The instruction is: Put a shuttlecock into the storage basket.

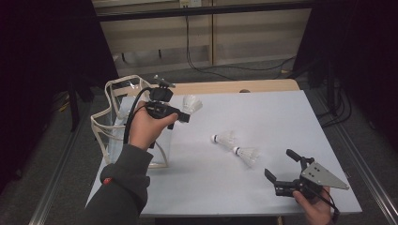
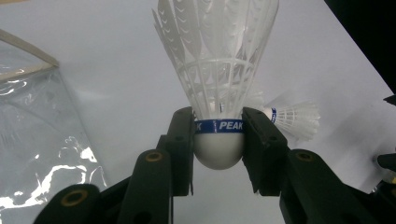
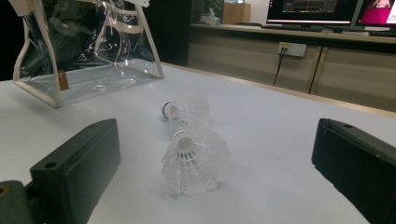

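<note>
Your left gripper [image 2: 218, 140] is clamped on a shuttlecock [image 2: 217, 79] at the cork base, just below the blue band, so the feather skirt stays uncrushed and points away from the jaws. You hold it above the table [image 1: 281, 112], just right of the clear bag [image 1: 123, 123] at the far left, which stands upright with its mouth up, ready to receive it. Two more shuttlecocks [image 1: 224, 138] [image 1: 247, 154] lie touching at mid-table. Your right gripper [image 1: 282, 170] rests at the near right, jaws spread and empty, aimed at that pair.
</note>
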Demonstrator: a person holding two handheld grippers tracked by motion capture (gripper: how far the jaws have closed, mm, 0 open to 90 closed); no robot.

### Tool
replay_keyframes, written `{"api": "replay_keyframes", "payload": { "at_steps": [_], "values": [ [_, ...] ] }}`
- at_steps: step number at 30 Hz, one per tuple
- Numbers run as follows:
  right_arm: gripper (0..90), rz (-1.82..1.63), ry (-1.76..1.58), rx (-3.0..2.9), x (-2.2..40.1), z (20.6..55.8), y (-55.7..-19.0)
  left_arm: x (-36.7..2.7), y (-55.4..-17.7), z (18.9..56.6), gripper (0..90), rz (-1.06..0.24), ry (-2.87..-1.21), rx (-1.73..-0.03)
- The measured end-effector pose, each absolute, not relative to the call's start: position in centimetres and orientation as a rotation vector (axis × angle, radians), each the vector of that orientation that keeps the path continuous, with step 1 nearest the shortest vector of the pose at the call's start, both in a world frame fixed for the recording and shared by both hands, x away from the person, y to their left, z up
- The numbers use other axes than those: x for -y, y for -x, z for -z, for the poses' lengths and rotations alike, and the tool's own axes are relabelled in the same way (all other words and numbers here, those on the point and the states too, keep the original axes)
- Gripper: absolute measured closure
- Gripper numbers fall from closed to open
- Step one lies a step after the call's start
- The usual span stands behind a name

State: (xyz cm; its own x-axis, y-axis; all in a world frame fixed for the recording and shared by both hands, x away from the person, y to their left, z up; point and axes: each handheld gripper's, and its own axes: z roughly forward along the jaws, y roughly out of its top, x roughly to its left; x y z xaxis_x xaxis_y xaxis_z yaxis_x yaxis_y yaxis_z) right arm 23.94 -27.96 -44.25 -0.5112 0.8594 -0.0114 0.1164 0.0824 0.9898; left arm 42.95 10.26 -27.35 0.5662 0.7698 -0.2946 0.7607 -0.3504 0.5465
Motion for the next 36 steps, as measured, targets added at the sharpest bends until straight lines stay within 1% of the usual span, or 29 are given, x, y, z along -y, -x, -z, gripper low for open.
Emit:
{"api": "replay_keyframes", "payload": {
  "at_steps": [36],
  "values": [
    [1.1,-1.484,-0.968,-1.72,28.0,44.2,-23.9,-11.1,-44.1,25.9,65.8,-0.058,-2.123,-1.277]
  ]
}}
